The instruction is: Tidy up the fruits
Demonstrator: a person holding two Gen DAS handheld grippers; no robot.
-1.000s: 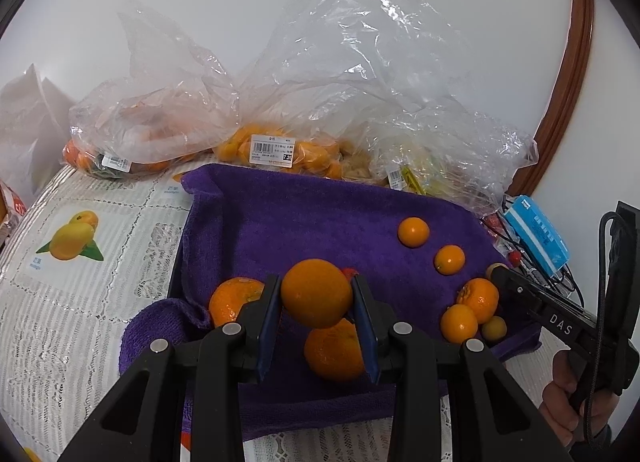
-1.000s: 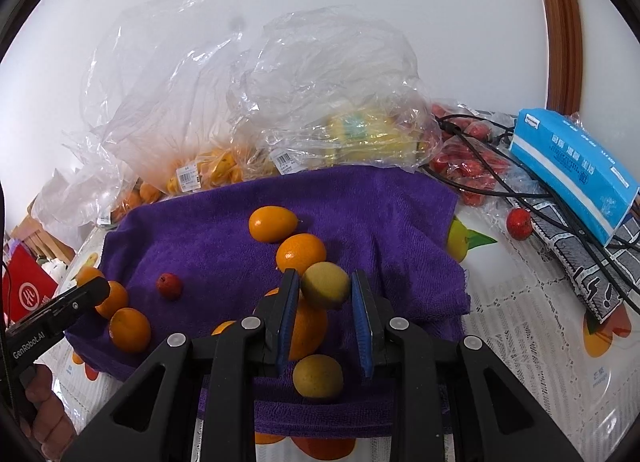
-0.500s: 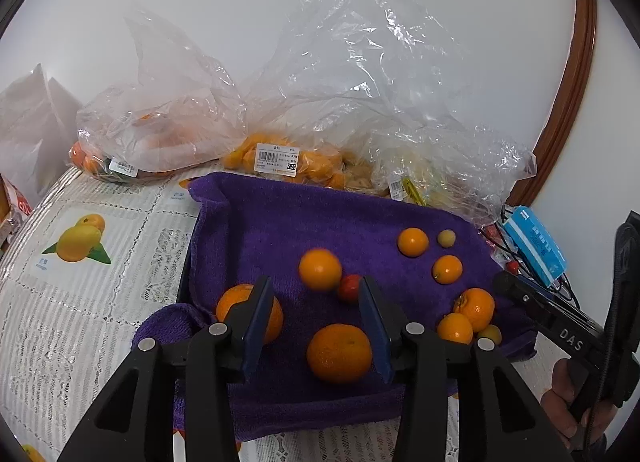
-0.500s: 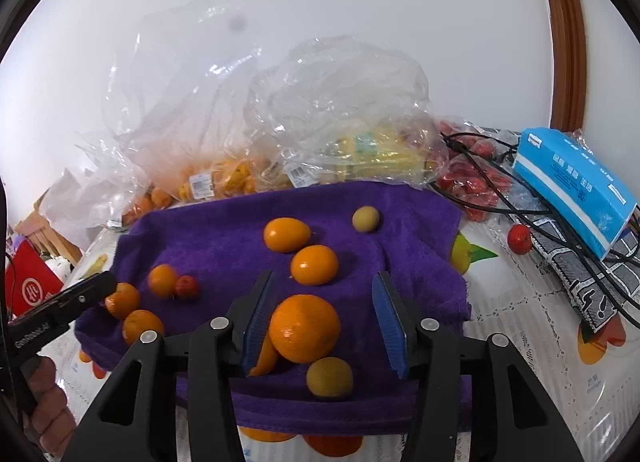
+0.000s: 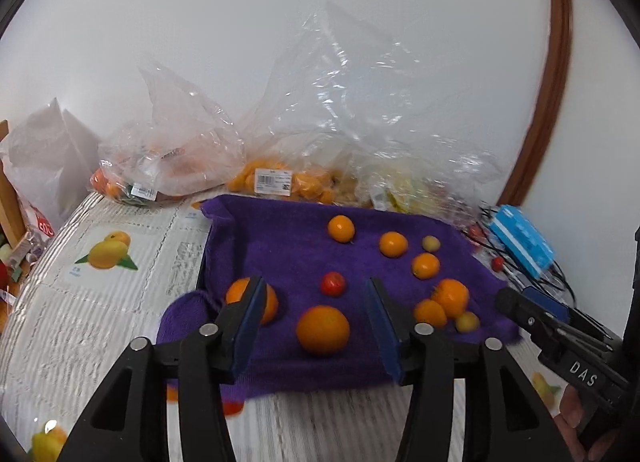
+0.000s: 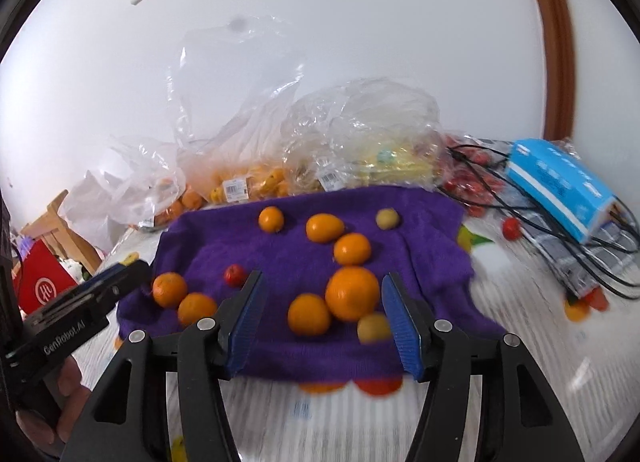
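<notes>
We see both grippers hovering above the near edge of a purple towel spread on the surface, which wears a pale cloth printed with fruit pictures. The left gripper has just been opening its jaws; they stand well apart with nothing gripped, and a large orange lies on the towel in the gap below them. Its left finger covers part of another orange. A small red fruit sits just beyond, and several smaller oranges lie scattered toward the far and right side of the towel.

The right gripper has likewise just been opening; its jaws are parted and hold nothing. Beneath them rest a big orange, a smaller one touching it, and a yellowish fruit partly hidden by the right finger. A second yellowish fruit lies alone near the towel's far edge.

Behind the towel, crumpled clear plastic bags hold more fruit, though we cannot make out what kinds through the glare. A blue box and black cables crowd the right side, with a loose red fruit among them. Something orange and red, possibly printed fruit, peeks from under the towel's near hem, blurred. A hand is cut off at the left edge of the right wrist view.
</notes>
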